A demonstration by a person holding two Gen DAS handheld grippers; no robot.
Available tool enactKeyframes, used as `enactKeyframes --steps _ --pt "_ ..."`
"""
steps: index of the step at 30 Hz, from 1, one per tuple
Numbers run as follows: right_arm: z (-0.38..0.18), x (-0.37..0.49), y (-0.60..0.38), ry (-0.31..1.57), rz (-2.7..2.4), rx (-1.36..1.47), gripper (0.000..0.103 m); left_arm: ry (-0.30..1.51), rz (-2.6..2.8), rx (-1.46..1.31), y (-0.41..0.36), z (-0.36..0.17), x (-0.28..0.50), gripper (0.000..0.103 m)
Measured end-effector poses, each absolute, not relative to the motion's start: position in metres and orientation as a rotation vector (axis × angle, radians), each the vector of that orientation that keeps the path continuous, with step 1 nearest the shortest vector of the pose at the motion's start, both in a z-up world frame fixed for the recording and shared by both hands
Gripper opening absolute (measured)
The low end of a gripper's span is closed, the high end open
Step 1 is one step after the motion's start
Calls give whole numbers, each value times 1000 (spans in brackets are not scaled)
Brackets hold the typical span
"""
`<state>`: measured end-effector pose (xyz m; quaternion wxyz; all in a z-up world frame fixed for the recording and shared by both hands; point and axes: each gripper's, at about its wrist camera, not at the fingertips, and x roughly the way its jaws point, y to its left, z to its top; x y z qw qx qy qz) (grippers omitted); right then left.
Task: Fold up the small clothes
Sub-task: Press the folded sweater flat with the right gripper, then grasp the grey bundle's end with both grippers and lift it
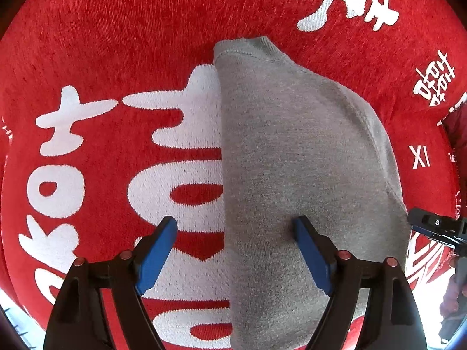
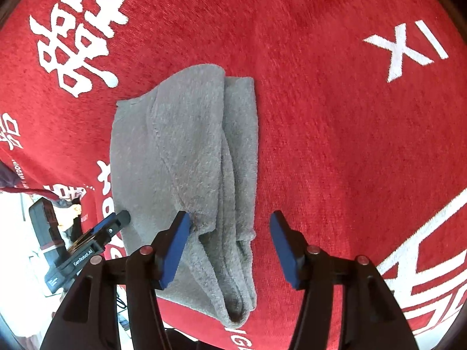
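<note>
A small grey knit garment [image 1: 294, 169] lies folded lengthwise on a red cloth with white characters [image 1: 102, 58]. My left gripper [image 1: 235, 233] is open just above it, its left finger over the red cloth and its right finger over the grey fabric. In the right wrist view the same garment [image 2: 186, 151] shows several stacked folded layers along its right edge. My right gripper [image 2: 229, 227] is open and empty, straddling the garment's near right edge. The left gripper's tip [image 2: 116, 221] shows at the garment's left side.
The red cloth [image 2: 335, 131] covers the whole work surface and spreads wide to the right of the garment. Its front edge [image 2: 204, 323] runs close below the garment. The right gripper's body [image 1: 437, 227] shows at the right edge of the left wrist view.
</note>
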<state>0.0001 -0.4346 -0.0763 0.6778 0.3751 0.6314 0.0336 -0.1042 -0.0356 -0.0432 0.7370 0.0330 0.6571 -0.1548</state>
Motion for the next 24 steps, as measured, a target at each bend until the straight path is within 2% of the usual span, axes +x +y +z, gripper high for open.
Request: enactKeyframes --steps 2,5,10,17,24 --pt "-75 0 -435 1417 82 838 62 1449 -350 52 -32 -43 -104 83" --pt "-74 -1 -435 1404 92 830 72 1486 -392 -28 -21 -46 -98 83" --pt "-74 -1 -437 1391 116 829 78 1528 -459 -141 1 -48 -95 83" --pt "-83 2 -443 1384 155 879 79 1591 -573 -219 14 -52 -102 83" --pt "-102 15 -452 1361 192 957 79 1625 -678 -196 -4 -60 -112 83"
